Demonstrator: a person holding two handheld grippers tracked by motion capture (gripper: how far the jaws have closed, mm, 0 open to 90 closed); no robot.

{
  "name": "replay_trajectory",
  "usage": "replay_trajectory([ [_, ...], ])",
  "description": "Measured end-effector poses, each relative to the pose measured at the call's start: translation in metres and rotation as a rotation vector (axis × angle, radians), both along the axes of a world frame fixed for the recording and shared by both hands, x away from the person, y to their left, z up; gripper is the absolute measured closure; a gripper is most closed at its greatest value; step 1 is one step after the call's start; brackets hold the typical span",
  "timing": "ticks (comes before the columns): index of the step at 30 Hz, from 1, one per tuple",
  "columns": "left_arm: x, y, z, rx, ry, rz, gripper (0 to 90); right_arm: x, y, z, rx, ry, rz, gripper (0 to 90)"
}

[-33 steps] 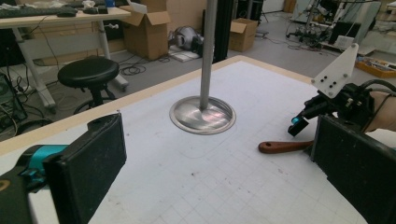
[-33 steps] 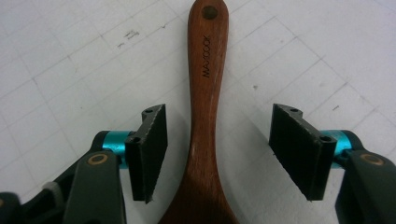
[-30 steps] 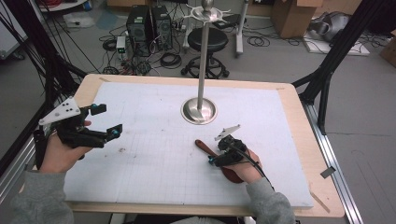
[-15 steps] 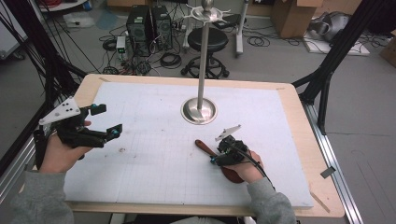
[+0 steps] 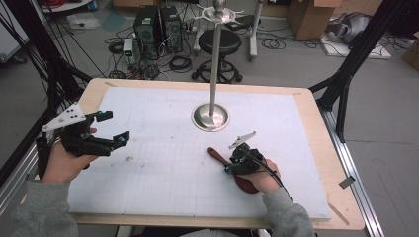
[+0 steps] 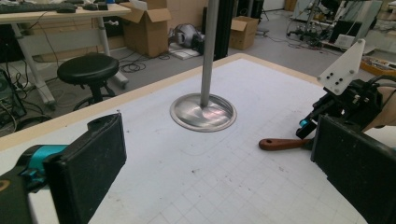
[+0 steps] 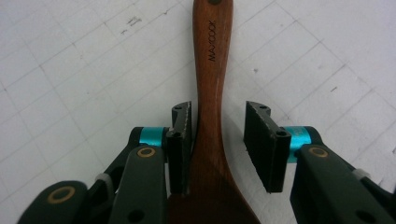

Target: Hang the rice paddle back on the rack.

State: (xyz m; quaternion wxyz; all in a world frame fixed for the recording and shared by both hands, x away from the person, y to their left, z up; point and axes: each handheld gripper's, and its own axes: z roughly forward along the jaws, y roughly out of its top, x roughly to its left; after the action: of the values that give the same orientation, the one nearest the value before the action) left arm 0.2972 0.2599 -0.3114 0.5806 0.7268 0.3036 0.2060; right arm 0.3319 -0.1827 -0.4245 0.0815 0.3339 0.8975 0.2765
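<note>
The wooden spoon (image 7: 211, 88) lies flat on the white surface (image 5: 163, 163), near the metal stand (image 5: 211, 116), w/ its thin handle pointing away from the right gripper (image 7: 218, 140). That gripper's fingers (image 7: 181, 140) have just been closing round the neck of the spoon; one looks to touch the wood, the other's got a gap, so no real grip yet. The left gripper (image 5: 108, 133) hangs wide open w/ nothing in it. Spoon looks light, hard & smooth, so prob. best to pinch the neck just above the bowl.
</note>
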Motion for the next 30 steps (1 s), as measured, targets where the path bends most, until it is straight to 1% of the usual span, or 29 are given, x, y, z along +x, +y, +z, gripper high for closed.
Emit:
replay_trajectory([
  [7,-0.0003,0.0003,0.0003,-0.003,0.0,0.003,3.8,0.0009,-0.0017,0.0006,-0.004,0.0,0.005,69.2],
  [12,-0.0005,0.0004,0.0004,-0.003,0.0,0.003,3.8,0.0014,-0.0026,0.0005,0.0,0.003,0.009,71.3],
  [18,-0.0004,0.0008,0.0005,-0.002,-0.002,0.002,3.7,0.0029,-0.0045,0.0005,0.017,0.022,-0.019,74.6],
  [21,-0.0004,0.0007,0.0003,-0.002,0.0,0.003,3.8,0.0028,-0.0039,0.0008,0.013,0.021,-0.024,75.0],
  [30,-0.0005,0.0007,0.0007,-0.001,-0.002,0.005,3.8,0.0022,-0.0026,0.0015,-0.003,0.01,-0.013,75.6],
])
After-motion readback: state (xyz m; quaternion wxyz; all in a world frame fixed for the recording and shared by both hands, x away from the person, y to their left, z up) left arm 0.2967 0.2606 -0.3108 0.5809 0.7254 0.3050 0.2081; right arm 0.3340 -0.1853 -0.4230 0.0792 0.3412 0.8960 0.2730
